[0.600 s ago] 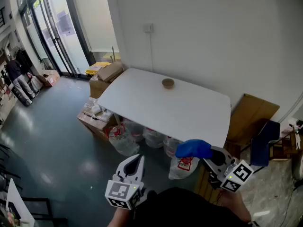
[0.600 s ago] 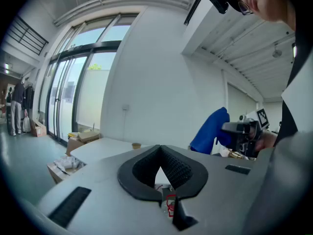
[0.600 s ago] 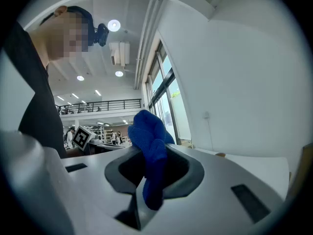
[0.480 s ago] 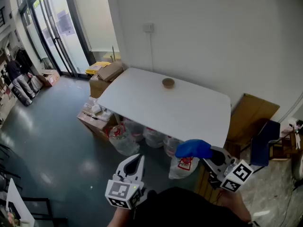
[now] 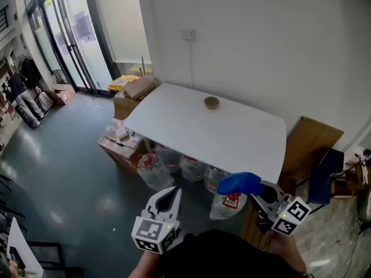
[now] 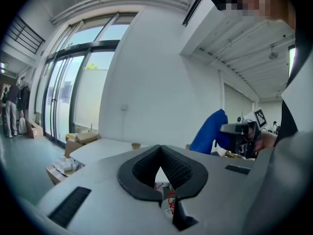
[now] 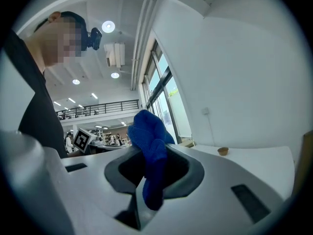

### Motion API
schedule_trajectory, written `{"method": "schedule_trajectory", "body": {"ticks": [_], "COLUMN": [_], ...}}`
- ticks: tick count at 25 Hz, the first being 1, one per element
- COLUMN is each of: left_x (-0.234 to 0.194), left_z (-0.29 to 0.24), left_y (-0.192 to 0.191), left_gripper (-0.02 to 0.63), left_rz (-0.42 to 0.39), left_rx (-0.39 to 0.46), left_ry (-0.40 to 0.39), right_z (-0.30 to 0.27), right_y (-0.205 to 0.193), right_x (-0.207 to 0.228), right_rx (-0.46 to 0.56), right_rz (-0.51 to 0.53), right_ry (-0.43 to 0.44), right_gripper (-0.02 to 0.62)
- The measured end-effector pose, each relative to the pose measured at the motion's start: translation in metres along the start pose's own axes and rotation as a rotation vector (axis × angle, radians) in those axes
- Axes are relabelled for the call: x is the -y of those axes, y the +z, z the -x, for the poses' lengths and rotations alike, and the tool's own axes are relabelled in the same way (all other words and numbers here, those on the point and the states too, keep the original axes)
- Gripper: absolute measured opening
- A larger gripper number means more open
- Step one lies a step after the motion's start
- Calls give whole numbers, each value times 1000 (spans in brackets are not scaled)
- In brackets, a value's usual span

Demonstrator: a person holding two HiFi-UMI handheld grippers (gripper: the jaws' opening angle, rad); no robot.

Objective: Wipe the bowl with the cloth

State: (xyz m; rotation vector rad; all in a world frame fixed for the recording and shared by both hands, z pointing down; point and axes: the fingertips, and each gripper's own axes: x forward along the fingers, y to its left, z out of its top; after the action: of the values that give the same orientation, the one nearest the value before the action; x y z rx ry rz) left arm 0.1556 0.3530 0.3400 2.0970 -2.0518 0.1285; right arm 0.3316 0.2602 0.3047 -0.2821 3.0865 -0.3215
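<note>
The right gripper (image 7: 152, 156) pinches its jaws on a blue cloth (image 7: 148, 130) that bunches up above them, while a small brown bowl (image 7: 223, 151) sits far off right on a white table (image 7: 266, 163).

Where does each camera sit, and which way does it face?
Head view: on the person's head, steeply down at the white rectangular table; left gripper and right gripper show.
Left gripper view: rides that gripper, faces the table along shut, empty jaws.
Right gripper view: rides that gripper, along jaws clamping the blue cloth.
All share the small brown bowl.
</note>
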Motion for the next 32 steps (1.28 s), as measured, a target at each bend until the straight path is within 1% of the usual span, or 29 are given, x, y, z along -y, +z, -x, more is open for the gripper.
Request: {"method": "schedule_trajectory", "body": {"ticks": [5,8,12,16,19,23,27,29,32], "left_x": [-27,-49,-79,-96,-107,-122,-146,-161,-177], "left_z": [23,42,60,64,59,45,28,17,-4], "left_y": [-3,-14,-31,-37,-37,-36,-35,-34,-35], "left_gripper": [12,12,12,12,12,12,12,12,12], "left_rz": [-7,-1,27,59,80,97,93,104,107], "left_rx": [-8,-24,-49,-46,-40,-40,-47,-54,-72], "left_ry": [-6,1,12,12,17,27,60,77,81], "right_z": [-25,-44,-69,-85,-97,-123,-164,-187,-211], "right_y": [-15,-27,-49,-65,-63,-57,-65,-70,-70], "right_x": [-10,-26,-48,-57,-52,-34,-20,-12,0], "right_rx": [-1,-11,-54,-118,-144,-150,-170,-185,-192], "right_rz": [-67,-90,-123,-148,-140,-135,-142,-149,-146], "right_ry": [-45,-47,-41,-31,-26,-20,36,62,101], "right_gripper": [71,72,72,72,72,72,72,72,72]}}
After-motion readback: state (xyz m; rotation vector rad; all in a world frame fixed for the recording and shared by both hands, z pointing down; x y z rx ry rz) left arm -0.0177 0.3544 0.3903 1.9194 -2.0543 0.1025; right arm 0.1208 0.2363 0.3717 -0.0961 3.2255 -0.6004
